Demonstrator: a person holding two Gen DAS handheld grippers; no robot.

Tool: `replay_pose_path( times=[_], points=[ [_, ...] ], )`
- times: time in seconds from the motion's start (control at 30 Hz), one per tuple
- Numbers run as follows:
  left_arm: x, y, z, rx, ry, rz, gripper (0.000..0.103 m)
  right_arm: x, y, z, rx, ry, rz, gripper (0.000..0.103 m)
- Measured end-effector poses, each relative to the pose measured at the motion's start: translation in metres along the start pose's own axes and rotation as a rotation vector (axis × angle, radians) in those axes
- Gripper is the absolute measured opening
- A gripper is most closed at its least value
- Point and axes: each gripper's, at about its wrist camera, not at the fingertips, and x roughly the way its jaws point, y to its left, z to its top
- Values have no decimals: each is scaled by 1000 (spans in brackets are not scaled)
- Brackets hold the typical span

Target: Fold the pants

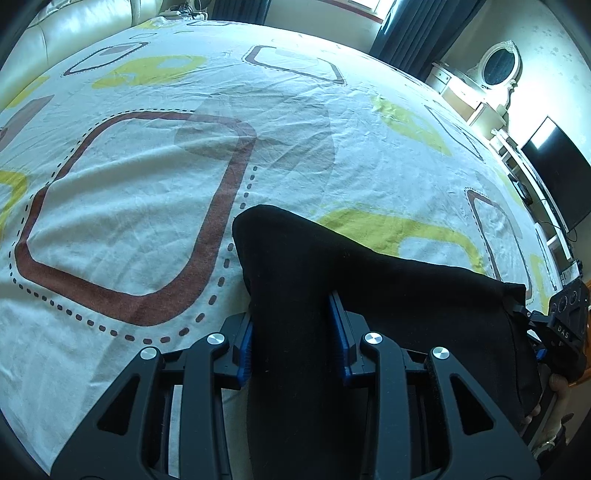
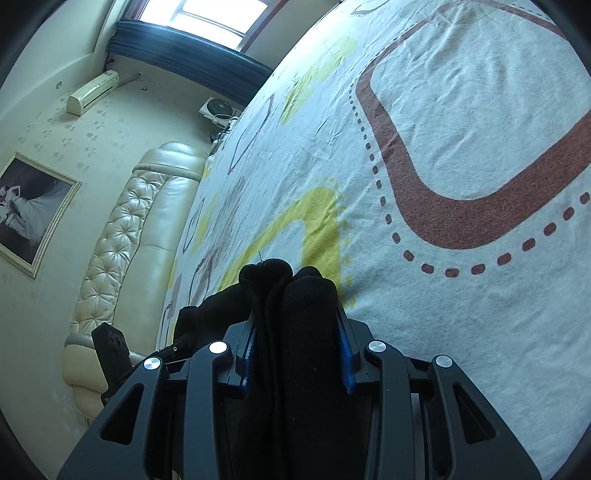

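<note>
Much of the black pants (image 1: 369,295) is hidden: in the left wrist view the cloth runs down between the blue pads (image 1: 341,332) and is cut off by the lower edge, and its far right end is lost behind the other tool at the frame's side. How many layers are gathered cannot be made out, since the fabric reads as one dark mass. The left gripper (image 1: 293,332) is seen clamped on a thick bunch of this cloth, the pads pressed against both of its sides. A fingertip of the person's hand (image 1: 533,411) is just visible below the other tool, blurred at the lens edge.

In the right wrist view the right gripper (image 2: 295,354) is likewise closed on a rolled fold of the pants (image 2: 291,295), which bulges out just ahead of the fingertips; the rest is concealed beneath the tool's frame. The left tool is glimpsed only as a dark block to the left, partly cut off.

Ahead of both tools a bedsheet (image 1: 155,206) is spread, white with brown rounded squares, dotted outlines and yellow shapes, lightly creased. Beyond it a cream tufted headboard (image 2: 122,236) is seen, with a framed picture (image 2: 33,210), an air conditioner (image 2: 92,92), a curtained window (image 2: 207,14), an oval mirror (image 1: 500,66) and a dark screen (image 1: 557,173) around the walls.
</note>
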Motion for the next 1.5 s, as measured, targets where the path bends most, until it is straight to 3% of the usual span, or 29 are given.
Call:
replay_pose_path(
  times=[0.2,0.3,0.4,0.73,1.0,1.37,1.5],
  points=[
    [-4,1,-2,11,-18,10,51,-2,-6,0,25,22,24,38],
    [-9,3,-5,0,-20,14,61,-6,-7,-2,54,31,39,44],
    [-17,6,-12,-19,-13,-3,63,-17,-12,-7,85,22,47,51],
    [-58,26,-83,-135,38,-192,78,-75,-35,-48,210,0,101,68],
    [-68,51,-126,-302,40,-349,80,-66,-10,-86,129,117,82,76],
    [-64,41,-134,-315,68,-407,80,-56,8,-94,66,133,13,76],
    [-63,33,-136,-295,67,-397,80,-54,8,-96,39,129,-36,57]
  ],
)
